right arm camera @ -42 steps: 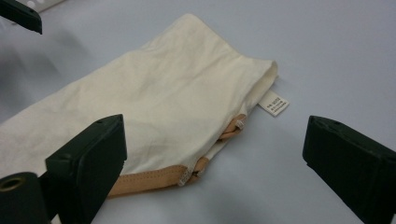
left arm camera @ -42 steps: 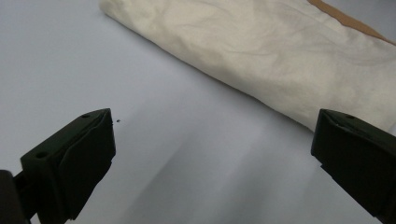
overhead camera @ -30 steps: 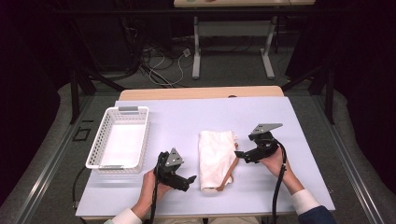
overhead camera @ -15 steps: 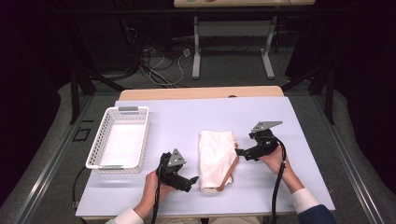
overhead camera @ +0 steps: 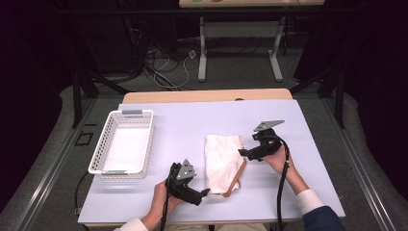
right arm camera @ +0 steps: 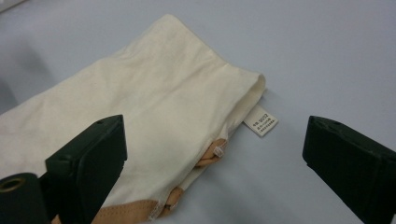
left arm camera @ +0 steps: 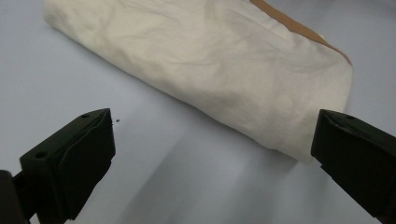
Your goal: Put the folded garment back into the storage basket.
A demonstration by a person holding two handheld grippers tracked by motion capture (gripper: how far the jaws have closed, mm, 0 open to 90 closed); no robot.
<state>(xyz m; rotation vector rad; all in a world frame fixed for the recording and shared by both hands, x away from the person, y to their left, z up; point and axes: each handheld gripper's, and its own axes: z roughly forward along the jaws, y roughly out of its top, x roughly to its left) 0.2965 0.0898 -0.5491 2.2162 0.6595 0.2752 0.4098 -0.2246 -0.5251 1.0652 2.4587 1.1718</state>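
**Two grippers closing in on a folded bag**

Two black grippers flanked the folded cream cloth bag with tan straps lying mid-worktop. The left gripper sat by its near corner, fingers spread wide and empty; the right gripper stood at its far right edge, fingers likewise apart, near the small white label. Nothing looked gripped yet, so the handling seemed barely begun. The white plastic mesh basket, well to the left, held nothing.
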